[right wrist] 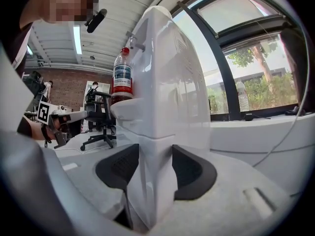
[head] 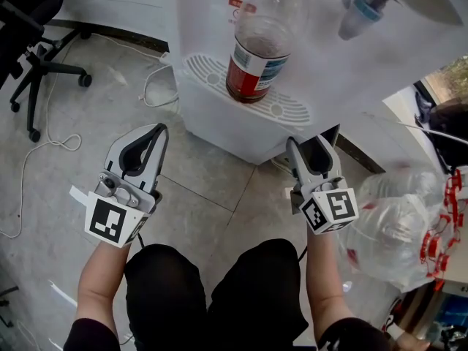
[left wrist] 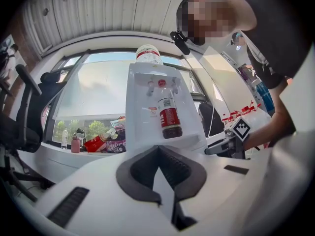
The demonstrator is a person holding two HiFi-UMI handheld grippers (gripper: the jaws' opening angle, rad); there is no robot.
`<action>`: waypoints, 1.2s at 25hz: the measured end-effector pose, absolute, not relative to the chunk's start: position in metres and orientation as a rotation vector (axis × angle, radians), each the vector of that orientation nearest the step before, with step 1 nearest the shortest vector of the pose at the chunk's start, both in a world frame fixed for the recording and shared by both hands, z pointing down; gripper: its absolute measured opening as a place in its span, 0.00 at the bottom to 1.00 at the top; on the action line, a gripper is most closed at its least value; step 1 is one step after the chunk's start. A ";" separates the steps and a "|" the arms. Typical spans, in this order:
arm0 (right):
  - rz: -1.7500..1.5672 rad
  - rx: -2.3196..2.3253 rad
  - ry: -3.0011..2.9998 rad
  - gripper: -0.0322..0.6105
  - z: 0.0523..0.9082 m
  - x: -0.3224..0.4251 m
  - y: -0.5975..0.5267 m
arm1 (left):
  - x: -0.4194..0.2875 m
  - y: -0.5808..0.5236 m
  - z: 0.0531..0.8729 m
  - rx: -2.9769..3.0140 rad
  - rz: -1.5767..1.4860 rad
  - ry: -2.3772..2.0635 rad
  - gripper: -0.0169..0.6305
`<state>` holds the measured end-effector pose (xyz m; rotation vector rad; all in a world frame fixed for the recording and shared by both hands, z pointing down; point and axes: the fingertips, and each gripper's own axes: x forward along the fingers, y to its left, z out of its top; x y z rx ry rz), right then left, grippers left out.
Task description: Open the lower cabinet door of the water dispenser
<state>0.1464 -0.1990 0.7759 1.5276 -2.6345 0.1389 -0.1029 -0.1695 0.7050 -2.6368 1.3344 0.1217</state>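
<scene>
White plastic filled both gripper views: the water dispenser (right wrist: 167, 73) stood on the grey tiled floor (head: 212, 196), with a bottle (head: 257, 50) of dark liquid upright on its drip tray (head: 285, 112). I had the right gripper (head: 314, 139) about level at the dispenser's lower body, just under the tray's right end. Its jaws stood wide apart. The edge of the lower cabinet door (right wrist: 155, 181) rose between the pads (right wrist: 194, 173), below the seam, with no squeeze on it that I could see. I could not tell whether the door was ajar. The left gripper (head: 156, 130) hung to the left of the cabinet, clear of it, its jaws together on nothing. A black office chair (head: 33, 42) stood toward the floor's far left corner.
</scene>
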 end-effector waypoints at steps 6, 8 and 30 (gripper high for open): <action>0.157 1.548 -2.639 0.36 0.775 0.147 -0.198 | -0.101 -0.169 0.702 -2.645 0.130 1.347 0.04; 0.167 1.560 -2.636 0.36 0.776 0.148 -0.197 | -0.100 -0.168 0.701 -2.653 0.144 1.354 0.04; 0.138 1.438 -2.697 0.32 0.775 0.139 -0.172 | -0.106 -0.166 0.705 -2.626 0.119 1.358 0.04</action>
